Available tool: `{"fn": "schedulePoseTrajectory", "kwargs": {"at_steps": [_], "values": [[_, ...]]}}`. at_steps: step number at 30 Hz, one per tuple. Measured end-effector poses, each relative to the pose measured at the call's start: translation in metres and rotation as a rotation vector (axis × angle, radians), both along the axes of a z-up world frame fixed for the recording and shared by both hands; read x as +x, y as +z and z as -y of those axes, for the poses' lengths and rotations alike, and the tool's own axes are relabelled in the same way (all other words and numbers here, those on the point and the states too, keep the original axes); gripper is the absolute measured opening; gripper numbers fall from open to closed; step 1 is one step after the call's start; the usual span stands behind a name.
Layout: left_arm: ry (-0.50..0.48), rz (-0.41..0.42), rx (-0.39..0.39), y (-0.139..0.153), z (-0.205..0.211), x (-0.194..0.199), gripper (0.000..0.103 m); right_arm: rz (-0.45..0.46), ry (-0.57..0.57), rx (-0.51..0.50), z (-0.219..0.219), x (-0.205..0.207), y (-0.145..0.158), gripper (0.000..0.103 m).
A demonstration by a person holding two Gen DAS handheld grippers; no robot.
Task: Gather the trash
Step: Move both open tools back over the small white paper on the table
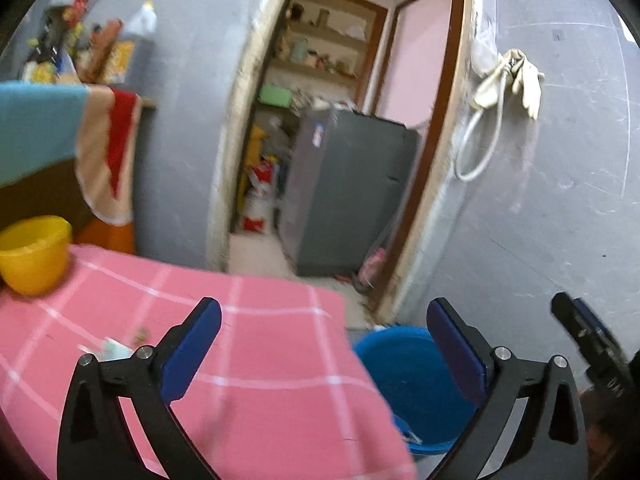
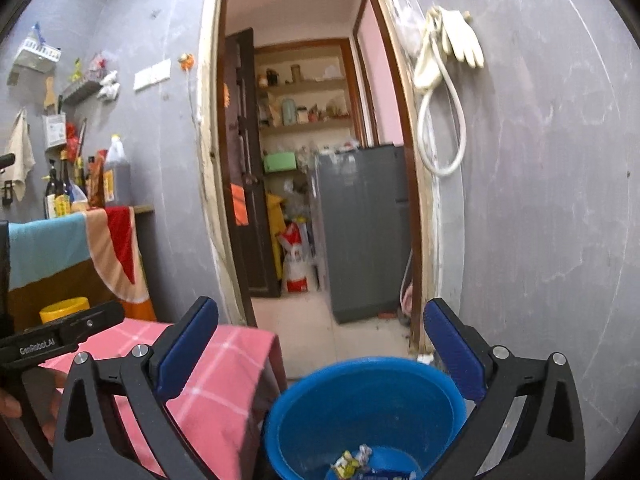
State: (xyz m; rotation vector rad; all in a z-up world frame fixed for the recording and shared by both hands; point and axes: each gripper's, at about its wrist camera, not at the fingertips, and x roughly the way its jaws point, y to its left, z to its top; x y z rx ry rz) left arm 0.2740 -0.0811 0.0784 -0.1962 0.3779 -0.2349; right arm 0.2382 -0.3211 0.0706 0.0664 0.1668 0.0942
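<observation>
Both tools are empty. The left hand-held gripper (image 1: 324,346) hangs over the bench (image 1: 256,360), its jaws spread wide with nothing between them; the right hand-held gripper (image 2: 320,346) hovers above the blue bucket (image 2: 280,420), also spread wide and carrying nothing.

The bucket stands on the floor just off the bench's corner, at about 4 o'clock from the left tool in the left wrist view. Wrappers (image 2: 352,462) already lie at its bottom, so some trash seems to have been dropped in. The step in hand looks like the gap between a drop and the next pick.

What is left on the pink checked cloth is small: a pale scrap (image 1: 114,348) at about 9 o'clock from the left tool, just beside its left finger, and a tiny crumb (image 1: 140,334) a little beyond it. Both are blurred, so what they are cannot be told. A yellow bowl (image 1: 34,256) sits at the bench's far left, around 10 o'clock; it does not look like trash.

The next move, as I judge it, calls for swinging the left tool toward 9 o'clock, lowering it so the fingers straddle the scrap, and closing low against the cloth without pinching the fabric. A thin flat piece may slip, so a shallow approach would help. Then carry it to 4 o'clock and release over the bucket.
</observation>
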Motion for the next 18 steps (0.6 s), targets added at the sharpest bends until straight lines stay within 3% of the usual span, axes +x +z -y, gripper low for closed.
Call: {"fn": "schedulePoseTrajectory", "kwargs": {"at_steps": [18], "values": [[0.232, 0.181, 0.109, 0.013, -0.092, -0.064, 0.101, 0.204, 0.147, -0.036, -0.099, -0.024, 0.025, 0.103]]}}
